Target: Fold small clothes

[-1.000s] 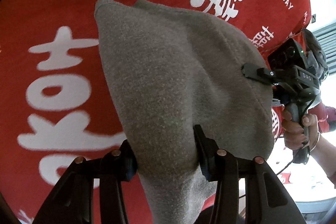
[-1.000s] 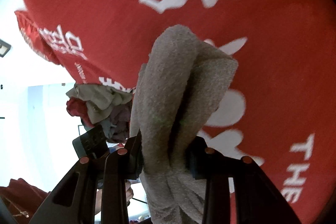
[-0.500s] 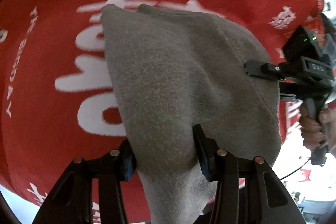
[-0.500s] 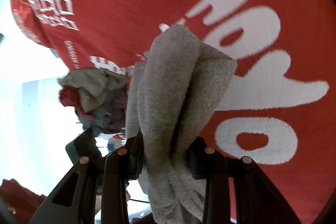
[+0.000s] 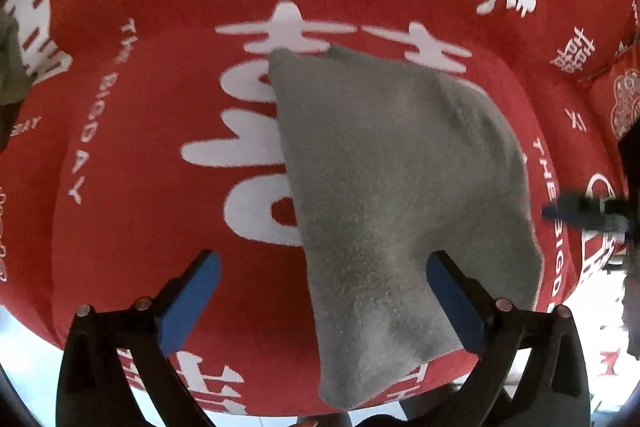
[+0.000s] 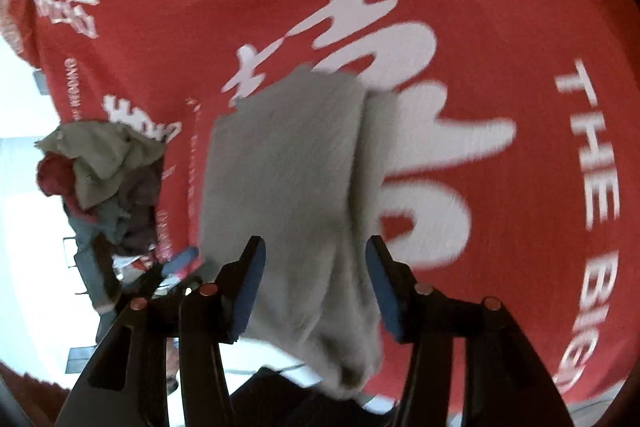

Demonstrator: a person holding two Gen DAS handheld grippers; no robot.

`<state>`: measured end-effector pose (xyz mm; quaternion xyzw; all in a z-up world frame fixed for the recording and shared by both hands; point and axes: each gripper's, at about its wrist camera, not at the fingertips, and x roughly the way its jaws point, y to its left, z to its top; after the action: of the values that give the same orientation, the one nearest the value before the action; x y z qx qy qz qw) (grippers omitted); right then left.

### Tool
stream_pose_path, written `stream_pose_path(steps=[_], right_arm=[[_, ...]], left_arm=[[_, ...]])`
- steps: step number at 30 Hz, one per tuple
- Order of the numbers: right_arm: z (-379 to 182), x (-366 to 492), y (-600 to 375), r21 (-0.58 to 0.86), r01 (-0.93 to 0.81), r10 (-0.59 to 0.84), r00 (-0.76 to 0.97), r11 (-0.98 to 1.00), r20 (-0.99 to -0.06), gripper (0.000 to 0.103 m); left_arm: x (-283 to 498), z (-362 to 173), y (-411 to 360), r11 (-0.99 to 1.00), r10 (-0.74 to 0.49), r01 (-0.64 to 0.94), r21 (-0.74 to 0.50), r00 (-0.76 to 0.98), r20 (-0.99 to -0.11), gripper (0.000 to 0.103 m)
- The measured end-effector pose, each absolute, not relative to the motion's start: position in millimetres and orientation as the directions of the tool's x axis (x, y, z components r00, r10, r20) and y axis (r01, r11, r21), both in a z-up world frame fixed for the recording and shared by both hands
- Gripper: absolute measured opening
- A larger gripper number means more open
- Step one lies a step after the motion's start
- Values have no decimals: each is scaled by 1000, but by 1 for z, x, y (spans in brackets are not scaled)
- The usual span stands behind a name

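Observation:
A small grey fleecy garment [image 5: 400,187] lies folded on the red cloth with white characters [image 5: 160,107]. My left gripper [image 5: 320,291] is open, its blue pads [image 5: 188,299] wide apart, and the garment's near end runs between them untouched. In the right wrist view the same garment [image 6: 288,187] lies between the pads of my right gripper [image 6: 314,291], which stands open with a gap on each side. The right gripper's tip shows at the left wrist view's right edge [image 5: 580,215].
A heap of unfolded clothes [image 6: 100,179], olive, red and dark, sits at the left edge of the red cloth [image 6: 480,27]. The cloth's near edge drops off to a bright white floor [image 6: 32,227] behind the grippers.
Both grippers held the grey garment above the cloth. They lowered it onto the cloth and both have opened, letting it go.

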<state>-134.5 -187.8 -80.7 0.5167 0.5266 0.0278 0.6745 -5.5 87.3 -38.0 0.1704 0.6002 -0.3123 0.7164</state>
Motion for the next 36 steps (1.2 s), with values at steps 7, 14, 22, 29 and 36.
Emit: stream_pose_path(steps=[7, 14, 22, 29, 36], right_arm=[[-100, -134, -146, 696, 539, 630, 344, 474, -696, 10], [-85, -148, -143, 534, 535, 461, 276, 655, -843, 7], [-114, -183, -142, 479, 618, 442, 226, 623, -868, 12], [-72, -190, -145, 391, 628, 317, 233, 673, -919, 33], [-56, -159, -123, 386, 510, 270, 288, 769, -919, 33]], left_arm=[[-4, -19, 84, 757, -251, 642, -123, 111, -962, 103], [-5, -20, 83, 762, -212, 639, -103, 97, -972, 103], [-21, -36, 86, 761, -130, 647, -52, 74, -989, 103], [-27, -37, 87, 766, -80, 642, -10, 79, -994, 103], [-28, -38, 87, 765, -47, 644, 10, 71, -996, 103]])
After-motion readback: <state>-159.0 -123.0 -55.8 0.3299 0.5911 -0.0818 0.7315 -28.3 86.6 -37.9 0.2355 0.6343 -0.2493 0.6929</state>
